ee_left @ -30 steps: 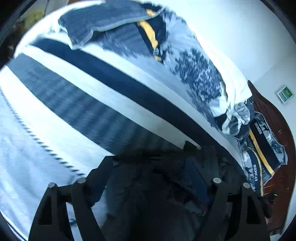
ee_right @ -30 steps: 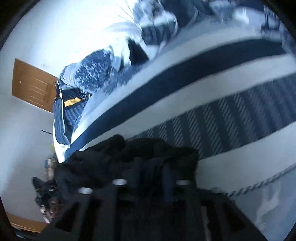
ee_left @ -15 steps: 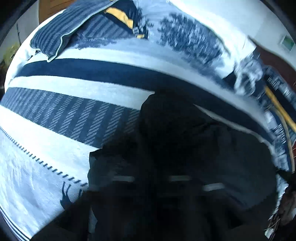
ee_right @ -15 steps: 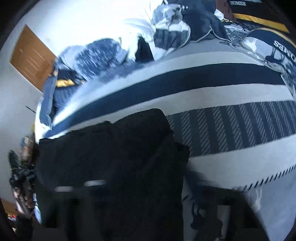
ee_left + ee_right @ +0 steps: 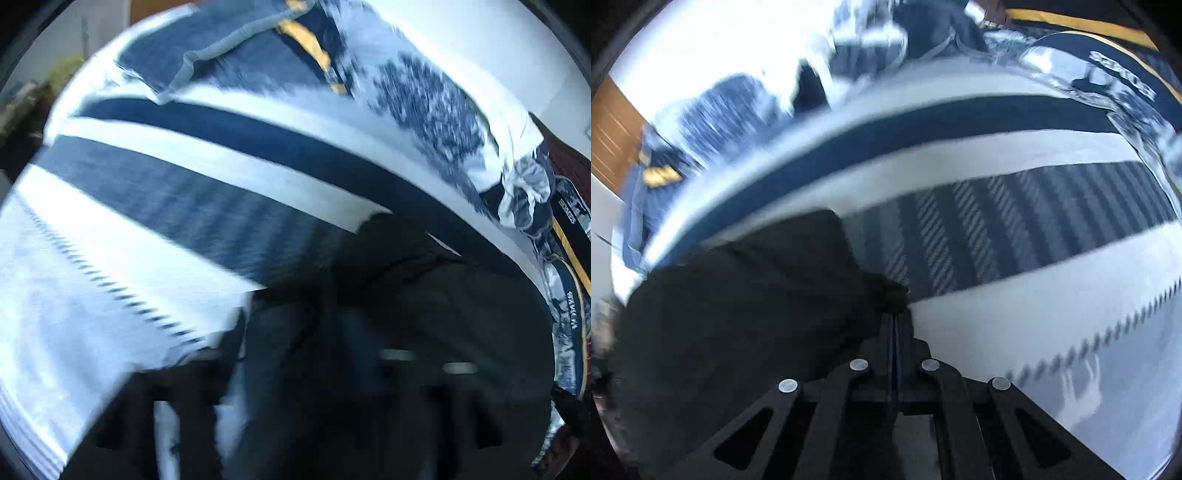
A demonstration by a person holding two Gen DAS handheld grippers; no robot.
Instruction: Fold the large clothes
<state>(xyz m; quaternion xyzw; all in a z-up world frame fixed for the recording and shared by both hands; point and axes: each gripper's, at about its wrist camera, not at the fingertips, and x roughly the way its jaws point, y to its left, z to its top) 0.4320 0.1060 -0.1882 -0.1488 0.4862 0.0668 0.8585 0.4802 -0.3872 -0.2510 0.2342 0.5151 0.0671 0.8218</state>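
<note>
- Lying across the striped bedspread (image 5: 1015,229) is a black garment (image 5: 750,306), filling the lower left of the right wrist view and the lower right of the left wrist view.
- The right gripper (image 5: 894,314) is clenched on a bunched corner of the cloth, its jaws having just eased slightly apart.
- The left gripper (image 5: 314,398) is blurred, its jaws having just been opening; they stand wide with black garment (image 5: 424,314) between them, no clamping visible.
- Rumpled blue-and-white bedding (image 5: 436,107) sits along the top.
</note>
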